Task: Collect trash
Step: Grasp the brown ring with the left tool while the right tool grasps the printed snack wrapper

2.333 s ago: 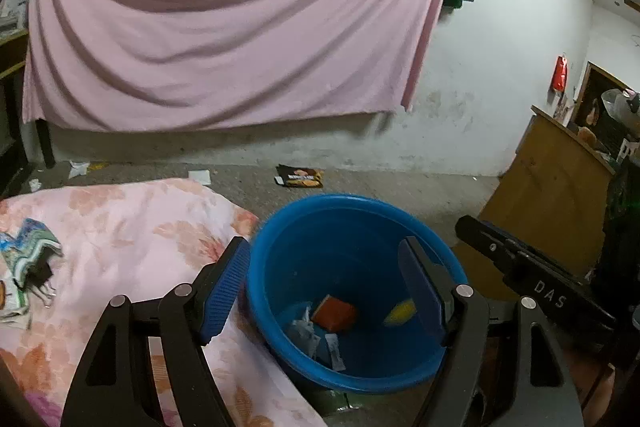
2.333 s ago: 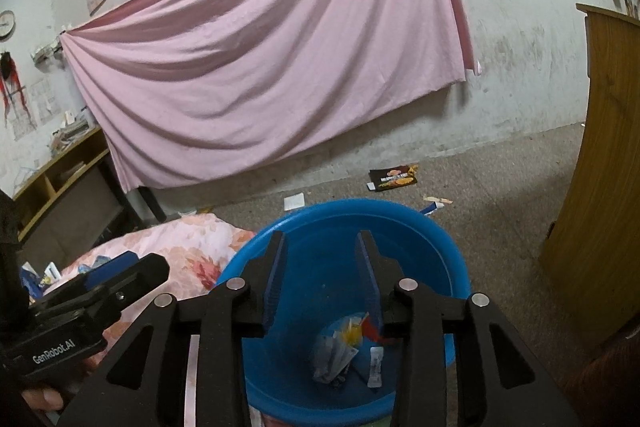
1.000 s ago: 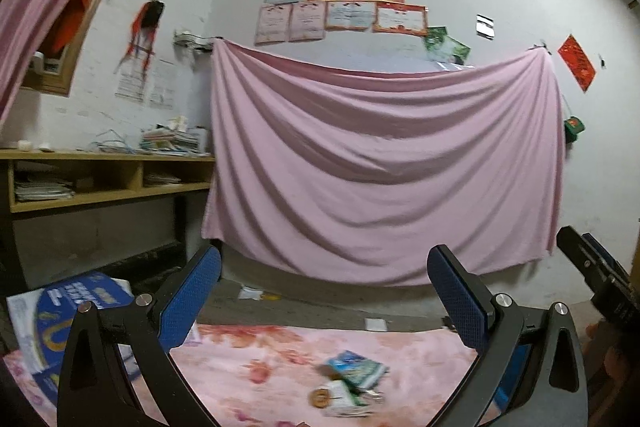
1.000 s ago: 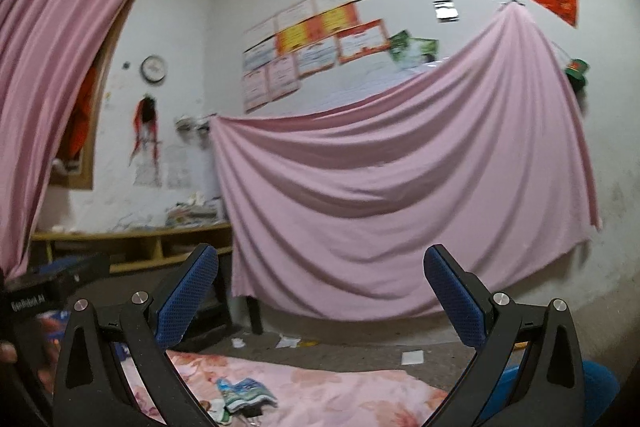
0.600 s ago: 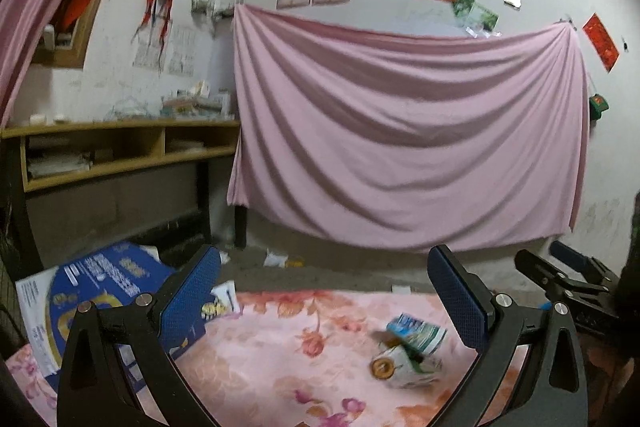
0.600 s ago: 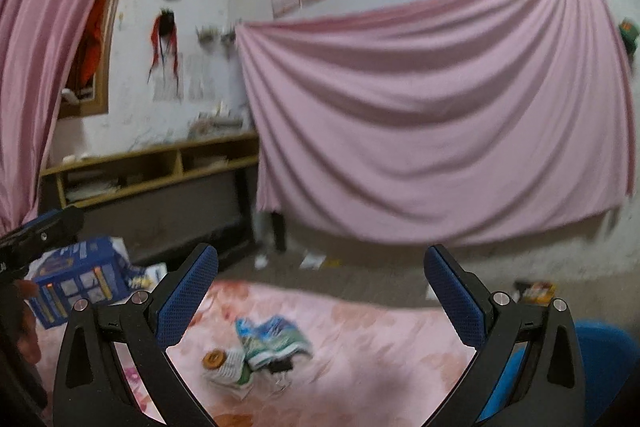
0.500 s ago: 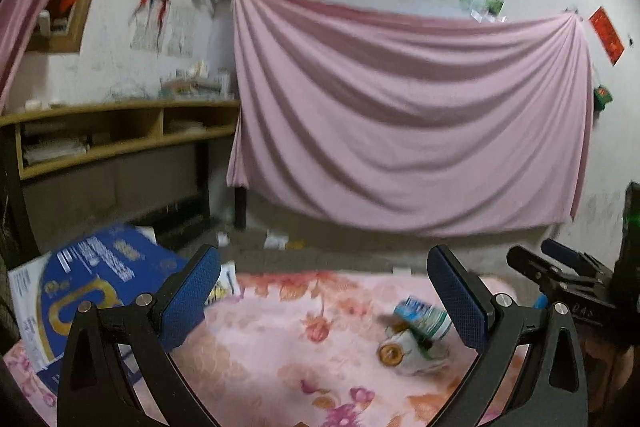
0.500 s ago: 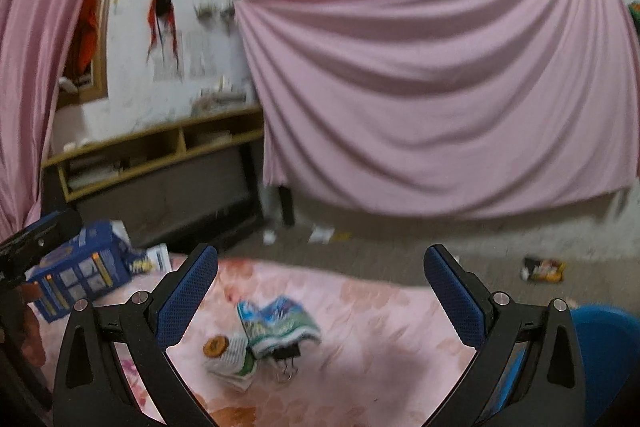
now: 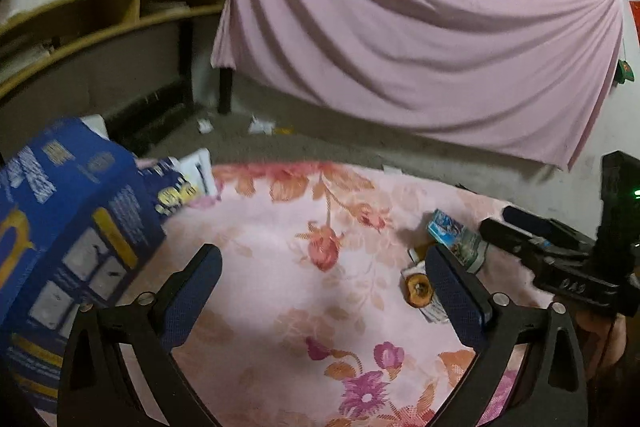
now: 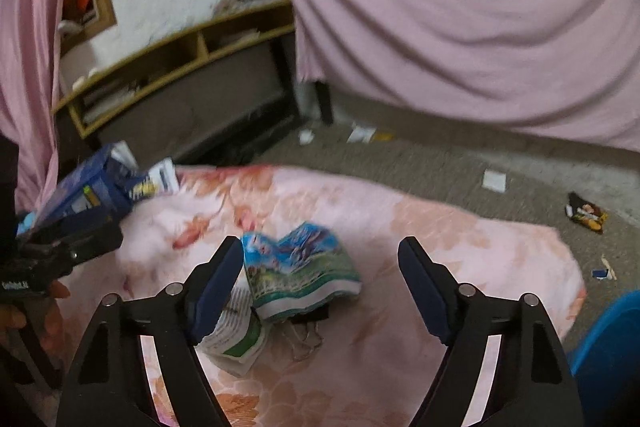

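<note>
So both claws swung off the blue bin and tipped down onto the flowery pink cloth [image 10: 460, 239]; a second ago they were mostly staring at the wall.

Going left to right in the right wrist view: the blue box [image 10: 86, 193] sits at far left by the left claw [image 9: 320, 291], whose fingers are spread wide with nothing in them. Then dead centre is the trash pile, a crumpled blue-green wrapper [image 10: 298, 269] lying over a white-and-green packet [image 10: 236, 333], with what looks like a binder clip under it. The right claw [image 10: 320, 283] is wide apart and empty too, and the wrapper now sits right between its fingers, nearer the left one. The bin [image 10: 608, 351] has dropped to just a sliver at lower right.

My guess: the drop-off's done and the right claw's lined up for the wrapper next. More scraps on the floor behind.
</note>
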Action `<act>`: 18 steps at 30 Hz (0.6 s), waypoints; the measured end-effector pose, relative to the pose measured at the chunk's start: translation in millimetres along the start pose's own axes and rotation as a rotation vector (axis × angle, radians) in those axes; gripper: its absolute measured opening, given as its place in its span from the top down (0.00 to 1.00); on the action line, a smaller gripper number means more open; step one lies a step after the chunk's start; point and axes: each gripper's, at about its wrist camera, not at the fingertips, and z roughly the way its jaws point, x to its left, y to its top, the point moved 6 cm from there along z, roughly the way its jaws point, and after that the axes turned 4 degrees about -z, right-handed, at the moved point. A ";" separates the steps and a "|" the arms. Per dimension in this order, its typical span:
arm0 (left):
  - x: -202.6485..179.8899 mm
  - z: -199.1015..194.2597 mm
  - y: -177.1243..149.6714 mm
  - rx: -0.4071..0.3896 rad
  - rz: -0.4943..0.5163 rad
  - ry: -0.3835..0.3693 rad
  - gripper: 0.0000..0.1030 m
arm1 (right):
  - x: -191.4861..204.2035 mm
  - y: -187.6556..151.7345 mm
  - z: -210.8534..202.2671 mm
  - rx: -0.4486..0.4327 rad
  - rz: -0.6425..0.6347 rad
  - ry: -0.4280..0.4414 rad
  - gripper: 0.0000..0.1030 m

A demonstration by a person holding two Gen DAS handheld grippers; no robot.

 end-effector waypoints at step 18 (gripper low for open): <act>-35.6 45.2 -22.3 0.206 0.116 -0.153 0.50 | 7.8 -9.1 20.4 0.113 -0.042 0.054 0.55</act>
